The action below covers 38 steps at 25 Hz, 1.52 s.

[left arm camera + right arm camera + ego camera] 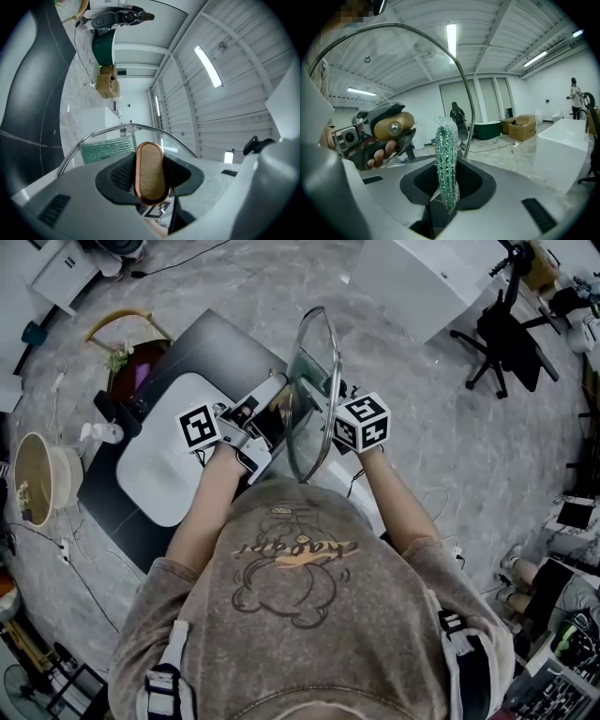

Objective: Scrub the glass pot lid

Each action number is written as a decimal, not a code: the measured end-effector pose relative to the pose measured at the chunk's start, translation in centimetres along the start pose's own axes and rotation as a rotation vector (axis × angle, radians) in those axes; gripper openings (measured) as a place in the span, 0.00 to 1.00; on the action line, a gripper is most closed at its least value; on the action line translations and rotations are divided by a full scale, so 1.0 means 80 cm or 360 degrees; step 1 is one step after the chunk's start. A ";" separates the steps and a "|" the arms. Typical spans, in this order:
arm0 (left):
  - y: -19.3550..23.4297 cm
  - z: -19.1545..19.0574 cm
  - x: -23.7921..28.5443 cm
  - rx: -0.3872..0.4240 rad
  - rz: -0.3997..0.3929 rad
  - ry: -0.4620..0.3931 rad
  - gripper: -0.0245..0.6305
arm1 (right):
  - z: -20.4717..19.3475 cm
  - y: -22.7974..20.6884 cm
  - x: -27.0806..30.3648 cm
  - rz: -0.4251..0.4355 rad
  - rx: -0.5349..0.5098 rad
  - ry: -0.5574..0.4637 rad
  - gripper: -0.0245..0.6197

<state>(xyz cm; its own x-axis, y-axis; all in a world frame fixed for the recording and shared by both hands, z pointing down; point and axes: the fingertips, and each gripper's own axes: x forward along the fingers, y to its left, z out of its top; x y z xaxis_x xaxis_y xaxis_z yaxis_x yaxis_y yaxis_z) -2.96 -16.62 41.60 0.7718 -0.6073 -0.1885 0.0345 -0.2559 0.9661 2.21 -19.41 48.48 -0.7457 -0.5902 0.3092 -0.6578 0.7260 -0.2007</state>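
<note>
The left gripper [279, 390] has its jaws clenched on the wooden knob [149, 169] of the glass pot lid [313, 427]. The knob sits squarely between the jaw pads. The lid stands on edge just beyond the jaw tips, held up in the air, with its rim arching above them. To the right, on the far side of the glass, the right gripper [447, 180] faces the lid. Its jaws are grasping a green mesh scourer [446, 157], which stands upright between them and rises above the jaw tips. The lid's glass lies directly ahead of these jaws, but whether the scourer touches it cannot be told.
</note>
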 end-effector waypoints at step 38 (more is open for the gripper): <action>0.049 0.053 -0.049 -0.0010 0.0141 -0.0298 0.30 | -0.004 0.153 -0.098 0.0595 0.0043 0.0100 0.18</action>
<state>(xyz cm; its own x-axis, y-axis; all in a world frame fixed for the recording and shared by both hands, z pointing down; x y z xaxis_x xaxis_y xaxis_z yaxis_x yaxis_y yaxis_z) -8.52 -18.43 45.36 0.6405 -0.7566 -0.1319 -0.0239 -0.1913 0.9812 0.02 -5.79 43.87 -0.9274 -0.2628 0.2662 -0.3447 0.8769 -0.3349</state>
